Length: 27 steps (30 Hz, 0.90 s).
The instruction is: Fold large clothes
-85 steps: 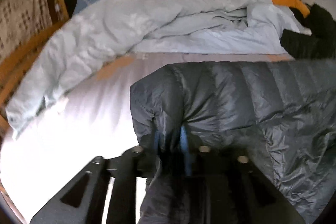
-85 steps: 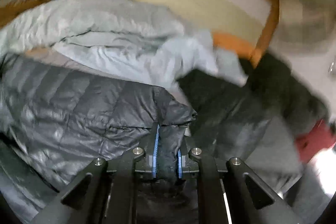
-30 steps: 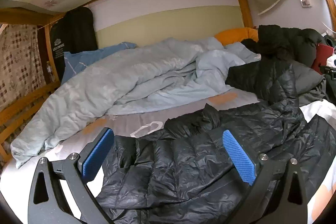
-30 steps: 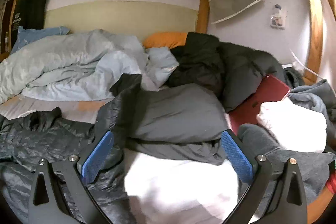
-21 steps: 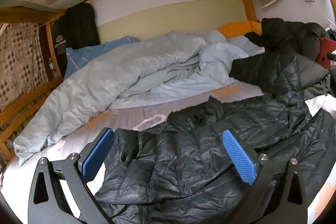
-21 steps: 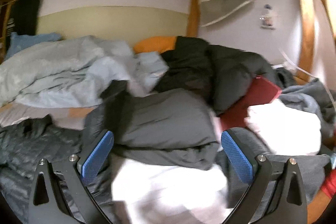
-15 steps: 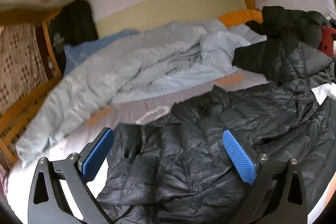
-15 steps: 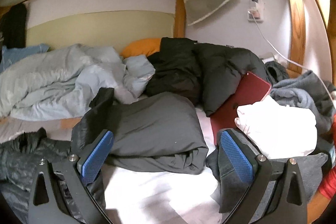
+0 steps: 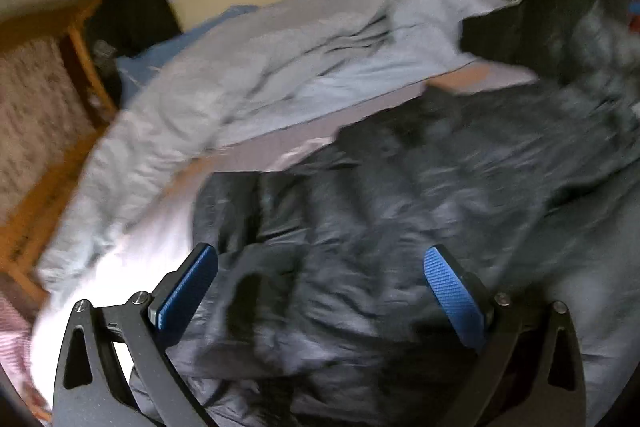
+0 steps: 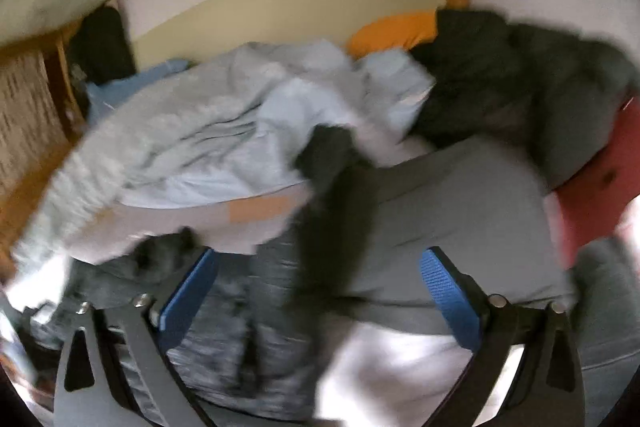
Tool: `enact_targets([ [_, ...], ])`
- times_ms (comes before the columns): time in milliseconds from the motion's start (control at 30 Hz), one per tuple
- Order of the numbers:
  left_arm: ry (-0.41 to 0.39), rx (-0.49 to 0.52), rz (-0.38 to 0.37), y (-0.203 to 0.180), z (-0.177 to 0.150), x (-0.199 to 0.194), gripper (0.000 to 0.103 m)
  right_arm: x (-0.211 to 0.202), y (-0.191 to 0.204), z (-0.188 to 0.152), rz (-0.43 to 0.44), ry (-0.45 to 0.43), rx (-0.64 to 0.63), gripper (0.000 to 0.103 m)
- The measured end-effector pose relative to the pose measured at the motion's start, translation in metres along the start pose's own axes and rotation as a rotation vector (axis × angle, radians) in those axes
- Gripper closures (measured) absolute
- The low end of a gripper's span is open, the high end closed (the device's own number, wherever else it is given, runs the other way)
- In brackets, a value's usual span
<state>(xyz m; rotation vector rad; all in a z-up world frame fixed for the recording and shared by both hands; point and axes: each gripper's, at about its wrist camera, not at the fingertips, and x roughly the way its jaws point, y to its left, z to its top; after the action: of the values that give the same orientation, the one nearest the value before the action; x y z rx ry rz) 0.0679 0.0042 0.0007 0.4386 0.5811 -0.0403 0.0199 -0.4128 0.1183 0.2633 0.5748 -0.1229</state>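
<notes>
Dark quilted fabric of a puffer jacket [image 9: 400,227] is being shown spread over the near part of the bed [image 9: 132,259], filling the middle and right of the left wrist view. The left hand-held gripper [image 9: 320,291] is being held wide open above the jacket, with nothing being gripped between its blue pads [image 9: 188,291]. In the right wrist view the right hand-held gripper [image 10: 320,295] is likewise being held wide open and empty, over the jacket's right edge [image 10: 240,327] and a folded grey garment [image 10: 460,219]. A light blue duvet [image 9: 248,75] is being seen bunched along the far left of the bed, and black coats [image 10: 520,87] are being seen piled at the far right beside an orange pillow [image 10: 396,27]. Both views are being blurred.
</notes>
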Motion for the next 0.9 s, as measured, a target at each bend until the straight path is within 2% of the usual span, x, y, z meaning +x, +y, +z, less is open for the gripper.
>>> enact_targets([
  [33,0.01,-0.005,0.031,0.001,-0.003,0.007,0.0,0.008,0.002,0.0,0.019,0.017,0.012,0.02],
  [67,0.039,-0.031,0.031,0.005,-0.005,0.014,0.0,0.021,0.008,-0.001,0.014,0.042,0.003,0.023],
  [167,0.108,-0.135,-0.006,0.023,-0.015,0.031,0.0,0.043,0.021,-0.007,-0.055,0.062,-0.073,0.036],
  [267,0.152,-0.159,0.014,0.027,-0.024,0.045,0.0,0.061,0.024,-0.016,-0.084,0.101,-0.091,0.064],
  [300,0.162,-0.155,0.011,0.026,-0.024,0.047,0.0,0.065,0.024,-0.02,-0.096,0.111,-0.093,0.081],
  [333,0.161,-0.148,0.016,0.025,-0.023,0.047,0.0,0.064,0.025,-0.019,-0.102,0.105,-0.097,0.086],
  [433,0.131,-0.128,0.016,0.021,-0.022,0.04,0.0,0.045,0.026,-0.018,-0.109,0.039,-0.103,0.089],
  [533,0.073,-0.121,-0.011,0.019,-0.02,0.023,0.0,0.016,0.027,-0.017,-0.017,0.002,-0.072,0.089],
  [633,0.005,-0.098,-0.026,0.017,-0.013,0.005,0.0,0.002,0.037,-0.027,0.047,0.041,-0.097,0.09],
  [700,-0.012,-0.09,-0.046,0.017,-0.009,-0.005,0.0,-0.002,0.046,-0.041,0.078,0.096,-0.119,0.09],
  [800,-0.044,-0.102,-0.068,0.017,-0.005,-0.019,0.0,0.004,0.058,-0.061,0.119,0.164,-0.158,0.09],
  [900,-0.068,-0.106,-0.088,0.016,0.001,-0.029,0.0,0.021,0.069,-0.086,0.119,0.266,-0.205,0.089],
])
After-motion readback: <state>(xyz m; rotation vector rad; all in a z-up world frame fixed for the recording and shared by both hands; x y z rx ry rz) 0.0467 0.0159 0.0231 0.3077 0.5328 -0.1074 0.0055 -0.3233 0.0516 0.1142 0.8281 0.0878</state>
